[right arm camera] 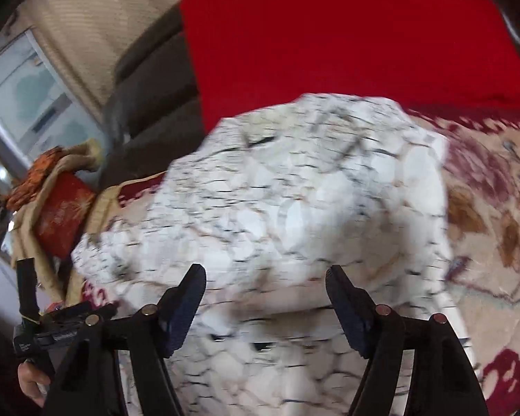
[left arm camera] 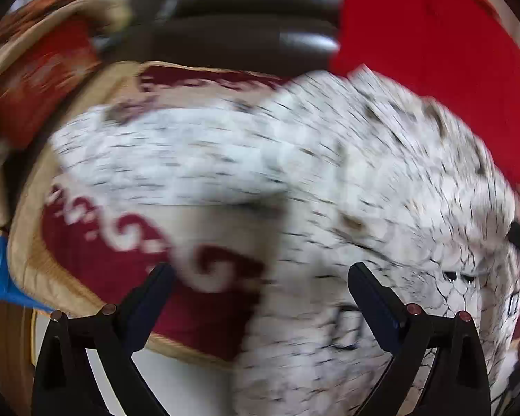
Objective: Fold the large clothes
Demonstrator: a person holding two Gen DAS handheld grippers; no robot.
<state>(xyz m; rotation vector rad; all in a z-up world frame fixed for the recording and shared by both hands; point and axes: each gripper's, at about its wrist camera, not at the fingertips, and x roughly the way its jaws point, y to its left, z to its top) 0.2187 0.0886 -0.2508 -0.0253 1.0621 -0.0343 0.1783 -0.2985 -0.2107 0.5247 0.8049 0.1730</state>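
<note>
Though blurred, white crackle-print garment, rumpled

A dark brown leather sofa with padded horizontal cushions fills the back of the room. A bright red cloth drapes over its right part. A maroon and cream patterned cover spreads across the seat. Behind, a beige ribbed wall holds a pale window letting in daylight.

white garment with black crackle lines; maroon-and-cream floral blanket; plain red cloth.
</note>
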